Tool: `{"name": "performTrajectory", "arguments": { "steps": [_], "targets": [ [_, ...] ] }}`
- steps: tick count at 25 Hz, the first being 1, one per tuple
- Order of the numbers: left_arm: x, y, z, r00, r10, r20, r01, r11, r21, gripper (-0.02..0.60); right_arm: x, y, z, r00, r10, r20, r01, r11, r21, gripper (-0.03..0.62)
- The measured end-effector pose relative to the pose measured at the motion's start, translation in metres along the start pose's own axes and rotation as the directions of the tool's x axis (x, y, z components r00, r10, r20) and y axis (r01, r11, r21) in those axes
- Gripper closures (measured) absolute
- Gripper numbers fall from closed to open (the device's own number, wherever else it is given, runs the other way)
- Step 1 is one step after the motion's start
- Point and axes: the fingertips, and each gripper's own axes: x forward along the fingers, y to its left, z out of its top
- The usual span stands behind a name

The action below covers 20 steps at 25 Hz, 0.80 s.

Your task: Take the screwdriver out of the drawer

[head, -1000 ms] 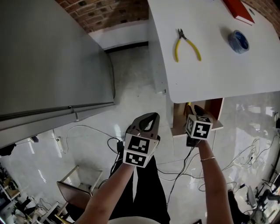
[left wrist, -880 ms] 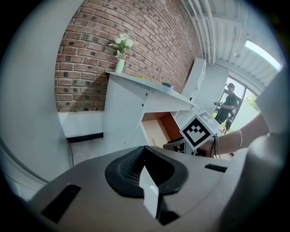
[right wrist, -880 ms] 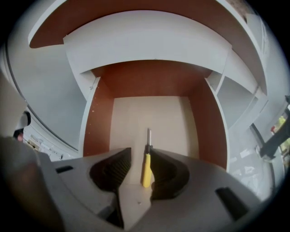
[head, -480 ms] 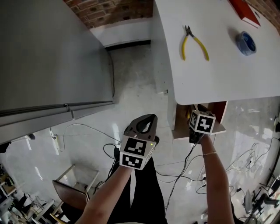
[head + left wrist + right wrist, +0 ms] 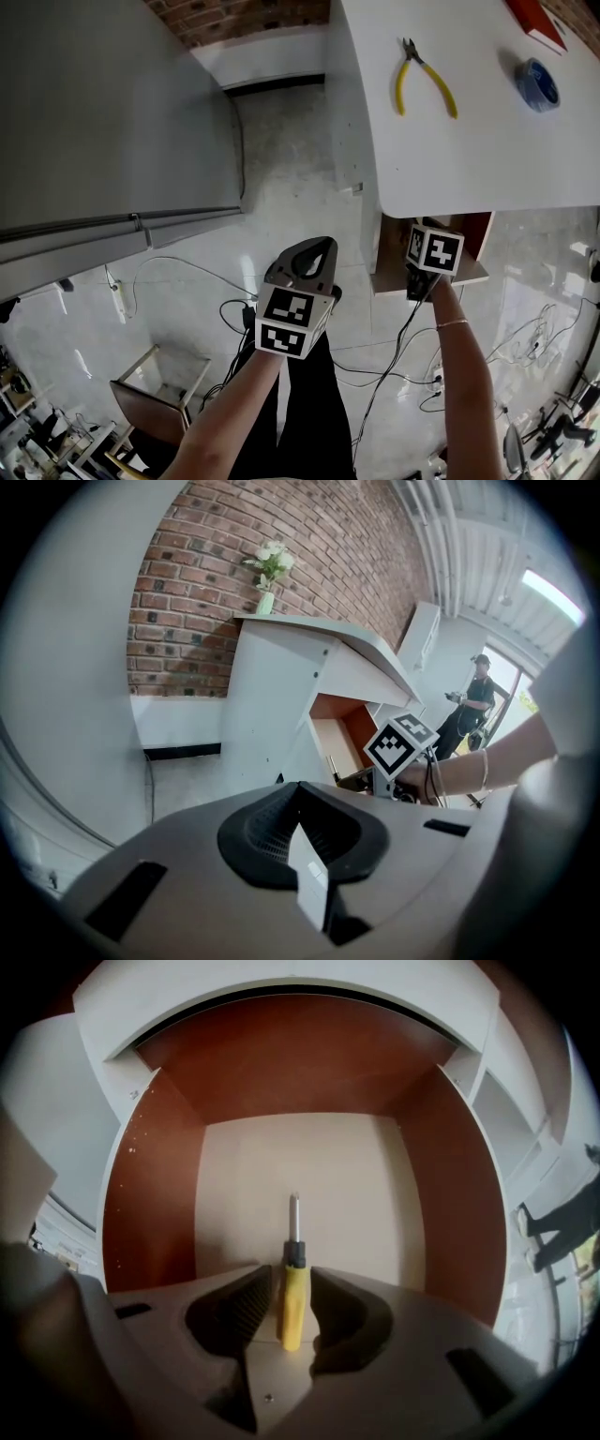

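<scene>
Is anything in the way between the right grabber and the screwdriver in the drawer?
No, nothing visible is. The screwdriver lies alone on the drawer floor, its yellow handle right between the right gripper jaws, with only slim gaps on each side.

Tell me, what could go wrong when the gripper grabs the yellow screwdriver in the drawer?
1. The right gripper has its jaws on either side of the screwdriver handle, but I can't tell if they pinch it yet. With a weak grip it could slip and drop back.
2. The drawer sits partly under the white tabletop. Lifting too early might bump the screwdriver's tip or the gripper against it.
</scene>
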Motion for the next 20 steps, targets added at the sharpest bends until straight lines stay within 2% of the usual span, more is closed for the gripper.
{"name": "performTrajectory", "arguments": {
  "steps": [11,20],
  "targets": [
    [0.002,0.000,-0.004,1.000,-0.006,-0.020,0.005,1.000,-0.008,0.589,0.010,0.001,0.011,1.000,0.001,0.026,-0.002,0.999,0.048,0.462],
    [0.009,0.007,0.001,1.000,-0.007,-0.017,0.007,1.000,0.002,0.589,0.023,0.007,0.010,0.999,-0.017,0.030,0.018,0.999,-0.026,0.462]
  ]
}}
